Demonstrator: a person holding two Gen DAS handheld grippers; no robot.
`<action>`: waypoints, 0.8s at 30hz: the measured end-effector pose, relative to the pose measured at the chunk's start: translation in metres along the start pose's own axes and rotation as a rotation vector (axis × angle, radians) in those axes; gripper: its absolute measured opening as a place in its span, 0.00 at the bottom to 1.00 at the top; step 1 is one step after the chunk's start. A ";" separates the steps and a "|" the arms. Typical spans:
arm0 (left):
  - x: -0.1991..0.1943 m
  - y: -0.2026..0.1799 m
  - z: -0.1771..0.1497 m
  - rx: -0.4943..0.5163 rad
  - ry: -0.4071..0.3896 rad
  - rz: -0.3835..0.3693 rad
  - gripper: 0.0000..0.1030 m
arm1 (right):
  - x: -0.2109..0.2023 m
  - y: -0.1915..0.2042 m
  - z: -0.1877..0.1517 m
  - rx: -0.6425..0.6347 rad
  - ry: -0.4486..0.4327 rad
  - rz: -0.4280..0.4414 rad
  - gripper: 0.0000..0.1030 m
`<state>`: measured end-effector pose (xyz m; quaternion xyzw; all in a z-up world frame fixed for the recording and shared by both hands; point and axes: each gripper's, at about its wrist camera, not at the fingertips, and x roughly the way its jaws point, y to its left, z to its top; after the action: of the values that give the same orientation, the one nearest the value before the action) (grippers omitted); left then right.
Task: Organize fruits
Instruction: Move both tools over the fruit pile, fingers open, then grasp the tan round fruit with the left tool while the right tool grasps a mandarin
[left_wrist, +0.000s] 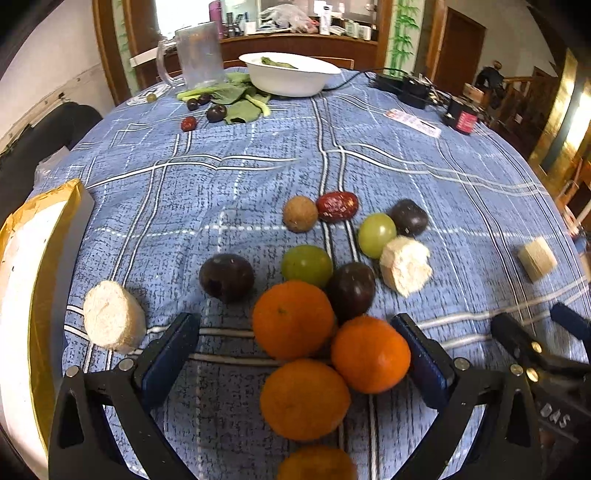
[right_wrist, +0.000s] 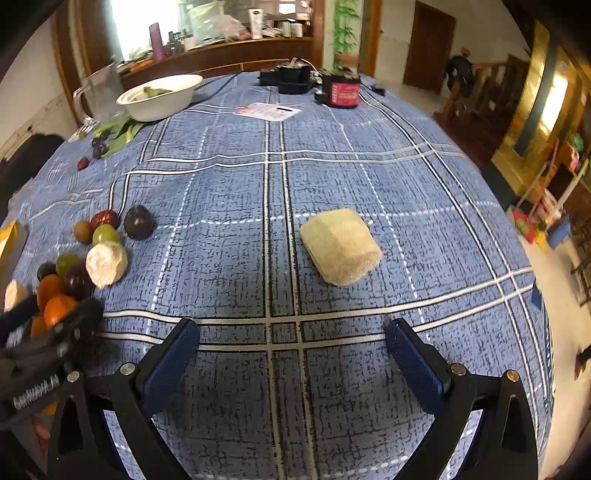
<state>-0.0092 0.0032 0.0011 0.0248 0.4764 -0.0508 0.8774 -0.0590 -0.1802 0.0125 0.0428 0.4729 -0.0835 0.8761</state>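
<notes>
On the blue checked tablecloth (left_wrist: 258, 177) lies a cluster of fruit: several oranges (left_wrist: 293, 319), dark plums (left_wrist: 226, 277), two green grapes (left_wrist: 307, 265), a red date (left_wrist: 337, 206) and a brown longan (left_wrist: 300, 213). My left gripper (left_wrist: 295, 325) is open, its jaws on either side of the oranges without clamping them. Pale sponge-like chunks (left_wrist: 112, 315) lie beside the fruit. My right gripper (right_wrist: 291, 332) is open and empty, with a pale chunk (right_wrist: 340, 245) lying ahead of it. The cluster also shows at the left of the right wrist view (right_wrist: 103, 240).
A white bowl (left_wrist: 291, 75) with greens, a clear mug (left_wrist: 197, 55), leaves and a few small fruits (left_wrist: 216, 112) sit at the far side. Black devices and cables (right_wrist: 295, 79), a red-labelled can (right_wrist: 341, 92) and a card (right_wrist: 267, 110) lie far right. A yellow-edged package (left_wrist: 33, 280) is at left.
</notes>
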 end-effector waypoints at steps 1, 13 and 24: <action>-0.002 0.000 -0.003 0.005 -0.002 -0.006 0.99 | 0.000 -0.001 -0.002 -0.001 -0.002 0.001 0.99; -0.070 0.022 -0.040 0.004 -0.181 -0.026 1.00 | -0.046 0.000 -0.012 0.027 -0.161 -0.010 0.99; -0.157 0.063 -0.057 -0.001 -0.398 -0.004 1.00 | -0.146 0.033 -0.057 0.057 -0.452 0.046 0.99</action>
<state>-0.1348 0.0816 0.1014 0.0127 0.2938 -0.0563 0.9541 -0.1783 -0.1231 0.1028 0.0584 0.2610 -0.0841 0.9599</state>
